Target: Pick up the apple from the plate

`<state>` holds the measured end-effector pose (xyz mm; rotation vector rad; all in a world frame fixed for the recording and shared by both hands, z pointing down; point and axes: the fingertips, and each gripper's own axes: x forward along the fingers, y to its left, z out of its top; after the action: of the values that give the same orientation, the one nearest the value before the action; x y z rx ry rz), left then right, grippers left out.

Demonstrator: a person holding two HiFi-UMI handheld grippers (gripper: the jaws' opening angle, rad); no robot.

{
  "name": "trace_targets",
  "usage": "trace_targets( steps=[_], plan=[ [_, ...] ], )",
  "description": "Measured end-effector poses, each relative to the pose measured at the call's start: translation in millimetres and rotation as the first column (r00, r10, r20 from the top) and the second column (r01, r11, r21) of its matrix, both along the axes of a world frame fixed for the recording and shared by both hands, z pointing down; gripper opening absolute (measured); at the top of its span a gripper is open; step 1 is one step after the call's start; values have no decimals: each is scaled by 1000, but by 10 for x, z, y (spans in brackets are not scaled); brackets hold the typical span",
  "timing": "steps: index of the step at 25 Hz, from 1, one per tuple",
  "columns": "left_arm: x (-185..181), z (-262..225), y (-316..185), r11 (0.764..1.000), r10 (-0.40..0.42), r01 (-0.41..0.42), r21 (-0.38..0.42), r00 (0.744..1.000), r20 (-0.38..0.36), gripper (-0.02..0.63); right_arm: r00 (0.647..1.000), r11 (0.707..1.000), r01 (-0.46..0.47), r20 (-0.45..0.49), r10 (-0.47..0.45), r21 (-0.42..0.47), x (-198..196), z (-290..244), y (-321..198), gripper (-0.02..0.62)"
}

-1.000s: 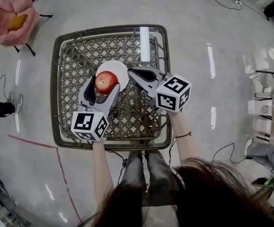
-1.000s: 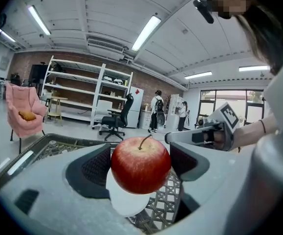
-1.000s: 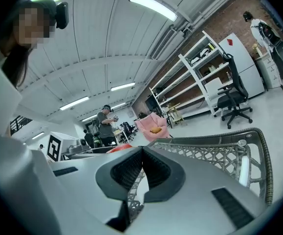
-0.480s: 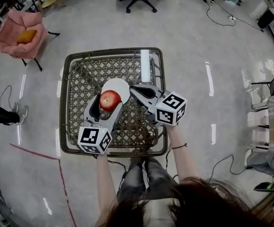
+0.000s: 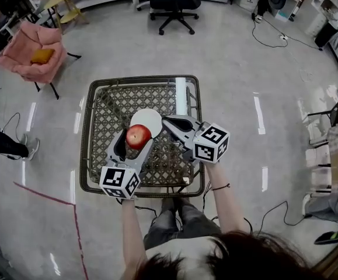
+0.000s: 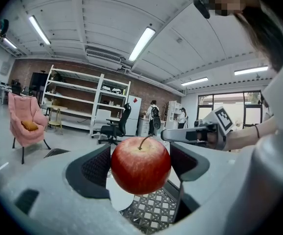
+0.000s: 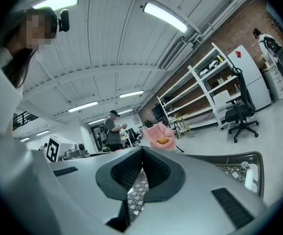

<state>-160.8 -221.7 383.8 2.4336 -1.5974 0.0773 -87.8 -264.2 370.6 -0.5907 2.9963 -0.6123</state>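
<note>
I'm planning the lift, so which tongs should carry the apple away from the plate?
Left. The left tongs are shut on the apple by the white plate. The right tongs are shut and empty, off to the side.

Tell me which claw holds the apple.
The left claw: its jaws clamp the red apple on both sides. The right claw is shut and empty.

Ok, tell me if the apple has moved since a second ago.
Yes, slightly: gripped by the left gripper, the apple now overhangs the near rim of the plate more than before.
</note>
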Motion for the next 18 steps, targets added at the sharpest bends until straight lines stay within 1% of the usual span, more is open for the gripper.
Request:
trace_targets(
  steps=[9, 18],
  plan=[
    [21, -211, 219, 1000, 7, -6, 28, 1000, -18, 382, 1000, 1000, 14, 21, -14, 15, -34, -169, 249, 9],
    [40, -300, 375, 999, 35, -36, 32, 999, 8, 382, 999, 1000, 17, 47, -18, 16, -20, -249, 373, 9]
  ],
)
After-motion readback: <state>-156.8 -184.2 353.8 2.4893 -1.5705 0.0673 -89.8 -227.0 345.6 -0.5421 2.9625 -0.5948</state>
